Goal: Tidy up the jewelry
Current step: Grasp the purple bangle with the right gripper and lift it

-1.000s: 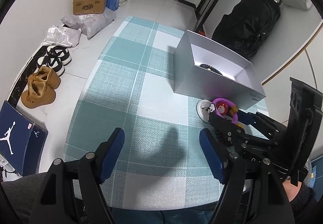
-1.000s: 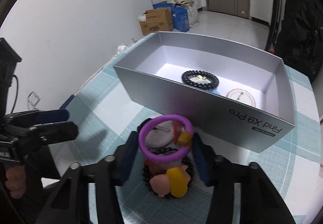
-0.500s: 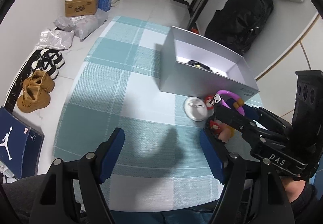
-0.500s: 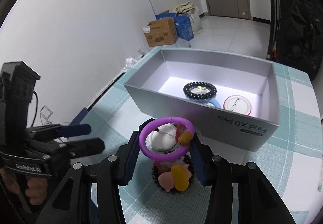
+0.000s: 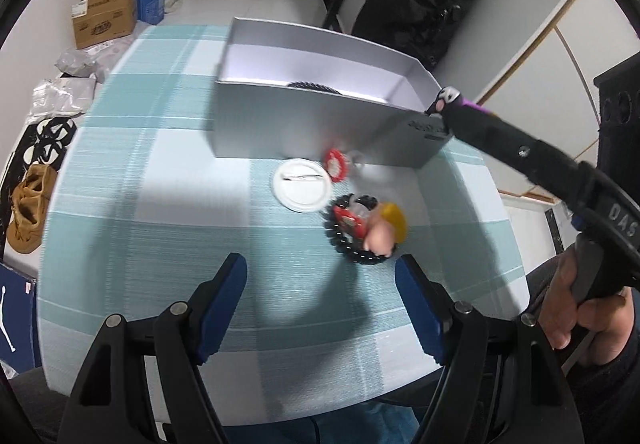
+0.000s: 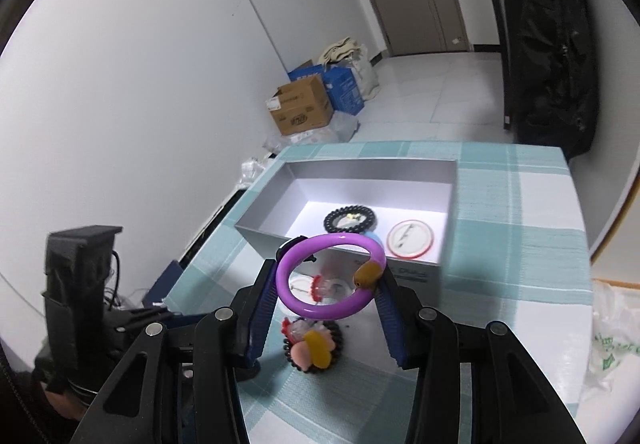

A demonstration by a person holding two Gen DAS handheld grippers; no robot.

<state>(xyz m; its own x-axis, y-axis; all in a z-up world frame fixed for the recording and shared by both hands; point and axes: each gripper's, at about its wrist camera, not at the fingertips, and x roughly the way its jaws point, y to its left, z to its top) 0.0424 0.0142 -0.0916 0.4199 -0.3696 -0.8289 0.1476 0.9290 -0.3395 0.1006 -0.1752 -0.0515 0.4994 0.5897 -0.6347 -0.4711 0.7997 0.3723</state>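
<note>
Right tongs grip purple bangle; left tongs open; box holds 2 pieces.

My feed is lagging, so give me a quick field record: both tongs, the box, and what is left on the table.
right tongs: shut on purple bangle, raised near the box's front wall
left tongs: open, empty
silver box: holds black bead bracelet and round badge
on table: white badge, red charm, black bead bracelet with toy charms
</note>
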